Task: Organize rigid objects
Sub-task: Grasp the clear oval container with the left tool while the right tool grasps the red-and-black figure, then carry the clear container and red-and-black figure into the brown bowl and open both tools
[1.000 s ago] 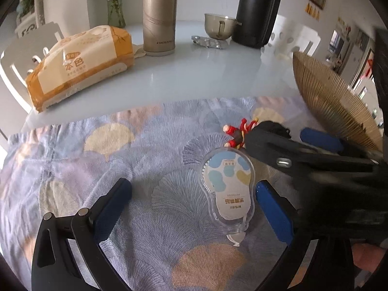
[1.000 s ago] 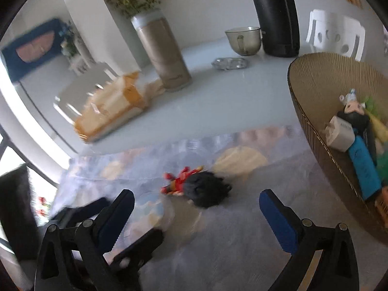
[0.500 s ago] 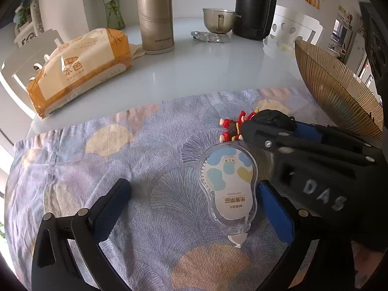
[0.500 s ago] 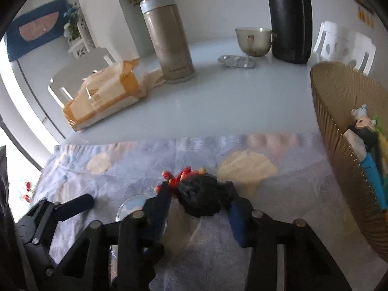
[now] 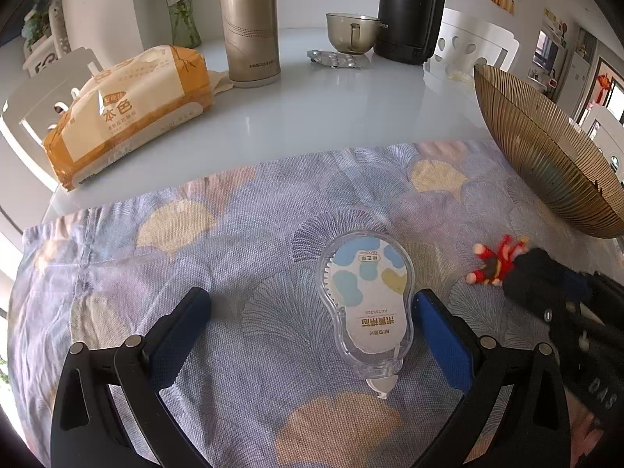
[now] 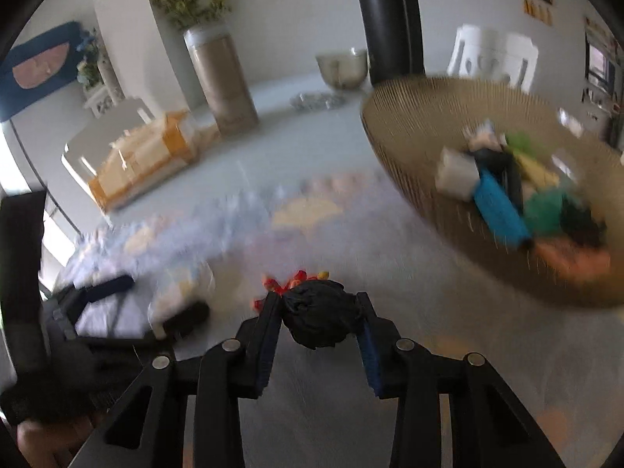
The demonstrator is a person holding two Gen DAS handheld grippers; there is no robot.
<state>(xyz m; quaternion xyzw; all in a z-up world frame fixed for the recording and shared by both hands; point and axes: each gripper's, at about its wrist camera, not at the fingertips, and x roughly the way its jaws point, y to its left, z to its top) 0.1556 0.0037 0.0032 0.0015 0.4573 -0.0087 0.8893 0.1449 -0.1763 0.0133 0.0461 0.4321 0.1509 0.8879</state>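
A clear correction-tape dispenser (image 5: 366,304) lies on the floral cloth (image 5: 187,257) between the fingers of my left gripper (image 5: 310,302), which is open and not pressing on it. In the left wrist view a small toy figure (image 5: 495,263) with a red body and a black head is at the right. My right gripper (image 6: 316,304) is shut on the toy figure (image 6: 318,319) at its black head, a little above the cloth. The ribbed golden bowl (image 6: 409,144) sits to the right of it and holds several items. The right wrist view is blurred by motion.
On the white table behind the cloth are a tissue pack (image 5: 124,113), a tan thermos (image 5: 249,23), a black flask (image 5: 409,7), a glass cup (image 5: 349,33) and a blister pack (image 5: 335,58). The bowl (image 5: 546,156) stands at the cloth's right edge.
My right gripper went from open to shut on the toy figure's black head and carried it right, toward the bowl. The left gripper and the correction tape have stayed put.
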